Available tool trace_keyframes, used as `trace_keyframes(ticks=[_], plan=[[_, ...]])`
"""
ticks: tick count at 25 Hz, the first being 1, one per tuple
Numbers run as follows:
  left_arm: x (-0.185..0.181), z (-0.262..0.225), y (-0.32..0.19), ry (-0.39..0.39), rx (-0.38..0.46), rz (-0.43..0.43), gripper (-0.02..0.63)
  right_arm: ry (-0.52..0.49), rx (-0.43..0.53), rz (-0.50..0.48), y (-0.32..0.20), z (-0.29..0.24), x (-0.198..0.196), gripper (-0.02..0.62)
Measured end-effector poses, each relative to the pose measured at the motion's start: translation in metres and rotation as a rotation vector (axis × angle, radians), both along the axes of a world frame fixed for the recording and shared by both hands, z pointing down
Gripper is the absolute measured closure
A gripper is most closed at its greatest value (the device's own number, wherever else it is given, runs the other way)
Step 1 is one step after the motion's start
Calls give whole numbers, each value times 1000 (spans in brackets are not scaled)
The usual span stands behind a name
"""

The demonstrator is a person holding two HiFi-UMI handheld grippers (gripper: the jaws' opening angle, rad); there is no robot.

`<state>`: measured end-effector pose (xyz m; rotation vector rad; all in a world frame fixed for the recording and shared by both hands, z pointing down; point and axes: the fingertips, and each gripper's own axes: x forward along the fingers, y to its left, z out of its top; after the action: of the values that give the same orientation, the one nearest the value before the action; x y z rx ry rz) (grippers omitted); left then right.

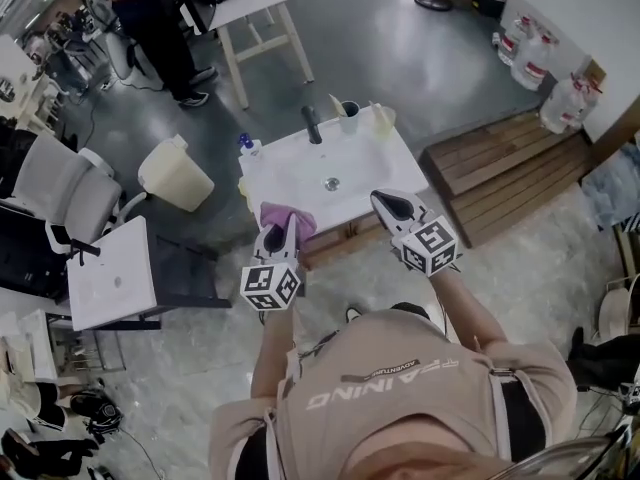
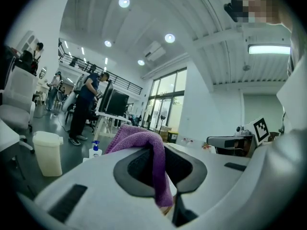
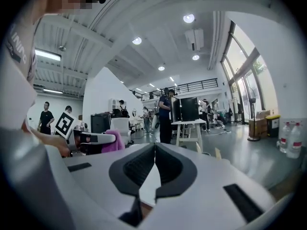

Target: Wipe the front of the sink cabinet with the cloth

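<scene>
Nearest us, both grippers are held out in front of the person, over the near edge of the sink rather than down at the cabinet. The left gripper is clamped on the purple cloth. A fold passes between the pads and the bulk stands out past the tips, which we judge leaves a free face for wiping. The right gripper has its jaws pressed together with nothing between them, and we judge it idle.

Below lies the white sink top. Its cabinet front shows only as a narrow brown strip under the near rim. The cloth is well clear of that front, so we judge wiping not yet begun. Beyond stand the faucet and a cup.
</scene>
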<state>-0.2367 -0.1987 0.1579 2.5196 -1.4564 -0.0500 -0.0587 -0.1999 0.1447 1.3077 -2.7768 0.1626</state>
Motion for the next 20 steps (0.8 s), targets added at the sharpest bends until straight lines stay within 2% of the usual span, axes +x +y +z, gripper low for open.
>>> trace_keyframes(ticks=[5, 10, 15, 20], plan=[[15, 4, 8, 9, -11, 14, 569, 16, -49, 0, 6, 15, 6, 583], [32, 3, 18, -29, -33, 25, 569, -8, 0, 1, 2, 0, 8, 583], [35, -10, 21, -55, -17, -28, 569, -6, 29, -53, 1, -12, 9, 583], [40, -20, 19, -68, 7, -76, 569, -17, 34, -54, -3, -14, 28, 584]])
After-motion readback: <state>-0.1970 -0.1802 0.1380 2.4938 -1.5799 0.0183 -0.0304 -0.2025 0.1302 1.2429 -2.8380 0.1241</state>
